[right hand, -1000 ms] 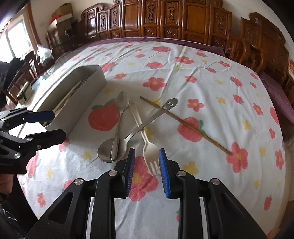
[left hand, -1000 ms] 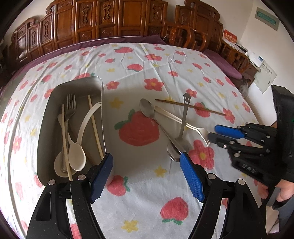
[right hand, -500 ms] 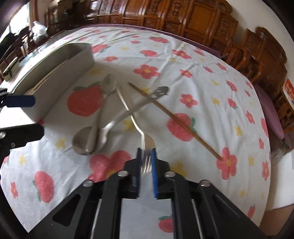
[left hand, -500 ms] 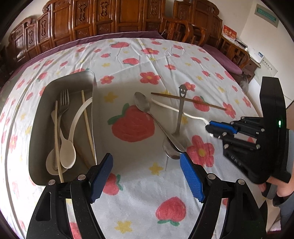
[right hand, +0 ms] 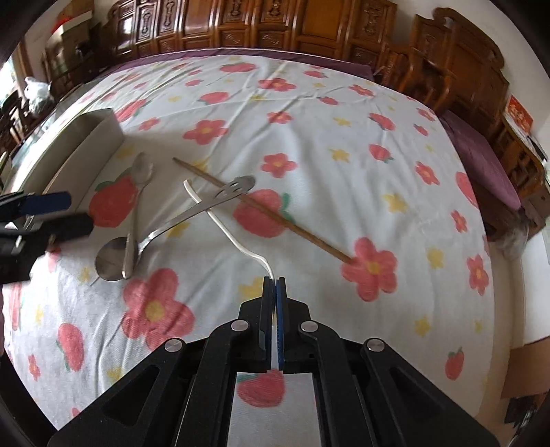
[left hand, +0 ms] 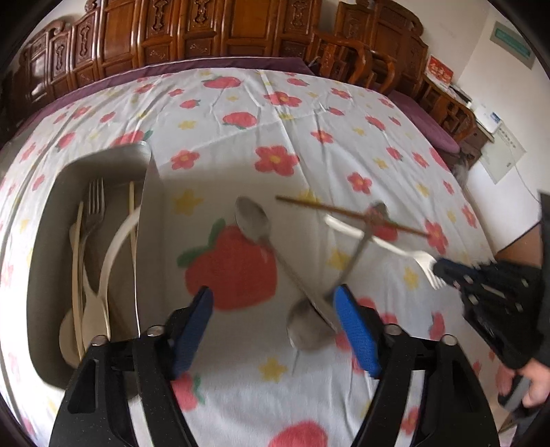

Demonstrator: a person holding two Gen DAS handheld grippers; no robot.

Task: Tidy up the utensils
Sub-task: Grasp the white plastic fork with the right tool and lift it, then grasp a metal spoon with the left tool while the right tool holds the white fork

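Right gripper (right hand: 274, 282) had clamped the white fork (right hand: 227, 228) at its tine end and apparently raised it since half a second before, handle over the floral tablecloth (right hand: 309, 137). Left gripper (left hand: 273, 311) stayed wide apart, beside the tray (left hand: 151, 240).

Carved dark wooden chairs (left hand: 213, 31) lining far side; white wall (left hand: 481, 51) rising at right; daylight falling across flowered tablecloth (right hand: 309, 137).

Glossy metal spoons (right hand: 117, 256), matt wooden chopstick (right hand: 264, 213), creased printed cloth (right hand: 309, 137), dull metal tray (left hand: 44, 261)
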